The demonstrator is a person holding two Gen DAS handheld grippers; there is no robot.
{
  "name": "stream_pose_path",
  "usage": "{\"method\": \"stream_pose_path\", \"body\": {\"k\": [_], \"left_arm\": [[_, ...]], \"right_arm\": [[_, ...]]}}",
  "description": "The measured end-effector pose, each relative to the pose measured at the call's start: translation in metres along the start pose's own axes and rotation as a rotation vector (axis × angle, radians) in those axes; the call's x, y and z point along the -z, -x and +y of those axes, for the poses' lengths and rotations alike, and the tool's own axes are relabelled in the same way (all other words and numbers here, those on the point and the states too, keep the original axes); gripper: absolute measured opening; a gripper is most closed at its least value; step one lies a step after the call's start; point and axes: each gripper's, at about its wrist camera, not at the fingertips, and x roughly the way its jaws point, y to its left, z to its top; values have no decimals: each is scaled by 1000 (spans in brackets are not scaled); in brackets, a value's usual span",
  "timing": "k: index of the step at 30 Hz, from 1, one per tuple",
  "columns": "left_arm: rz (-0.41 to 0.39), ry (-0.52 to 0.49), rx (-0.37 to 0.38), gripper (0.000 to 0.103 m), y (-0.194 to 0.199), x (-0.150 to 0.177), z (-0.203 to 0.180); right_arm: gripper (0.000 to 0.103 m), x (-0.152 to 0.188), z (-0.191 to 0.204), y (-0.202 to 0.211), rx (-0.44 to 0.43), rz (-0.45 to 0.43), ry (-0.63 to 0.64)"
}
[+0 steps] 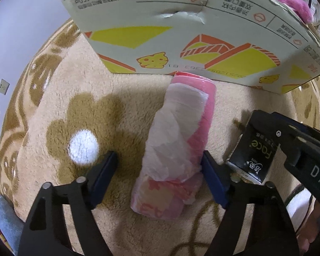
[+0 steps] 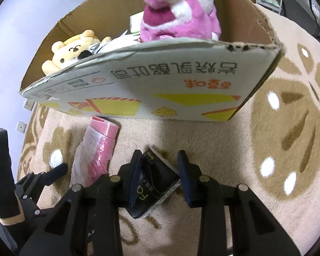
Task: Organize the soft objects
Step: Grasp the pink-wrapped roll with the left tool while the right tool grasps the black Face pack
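Note:
A pink plastic-wrapped roll pack (image 1: 179, 140) lies on the carpet, its far end against the cardboard box (image 1: 181, 42). My left gripper (image 1: 159, 160) is open and straddles the pack near its lower half; the right finger touches its side. A black tissue pack (image 2: 153, 181) lies between the fingers of my right gripper (image 2: 160, 160), which is open around it. The tissue pack also shows in the left wrist view (image 1: 253, 151), with the right gripper beside it. The pink roll pack (image 2: 98, 151) shows left of the right gripper.
The open box (image 2: 160, 85) holds a pink plush (image 2: 179, 10) and a yellow bear plush (image 2: 72, 51). A beige carpet (image 2: 277, 128) with brown flower patterns covers the floor. A wall with sockets (image 1: 3, 86) is at the left.

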Motion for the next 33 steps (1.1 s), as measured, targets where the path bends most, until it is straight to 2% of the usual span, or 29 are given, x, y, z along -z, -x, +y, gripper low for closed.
{"method": "stream_pose_path", "body": {"k": [4, 8, 12, 16, 19, 24, 26, 30, 33], "left_arm": [[-7, 10, -40, 52, 4, 2, 2], [-15, 30, -32, 48, 7, 3, 6], [-30, 17, -39, 43, 16, 12, 8], [-45, 29, -25, 40, 30, 12, -1], [-44, 36, -24, 35, 36, 11, 1], [-51, 43, -13, 31, 46, 13, 3], [-54, 43, -12, 29, 49, 12, -2], [-65, 41, 11, 20, 53, 12, 3], [-65, 60, 41, 17, 57, 13, 5]], "right_arm": [[28, 1, -3, 3, -9, -10, 2], [31, 2, -13, 7, -17, -7, -23], [53, 5, -19, 14, -4, -12, -47], [56, 10, -24, 17, 27, 5, -63], [57, 16, -29, 14, -19, 37, -113], [58, 18, -21, 5, -52, 72, -129], [55, 16, -20, 4, -40, 65, -133], [33, 11, -16, 7, -17, 2, -119], [27, 9, -14, 16, -11, -40, -93]]}}
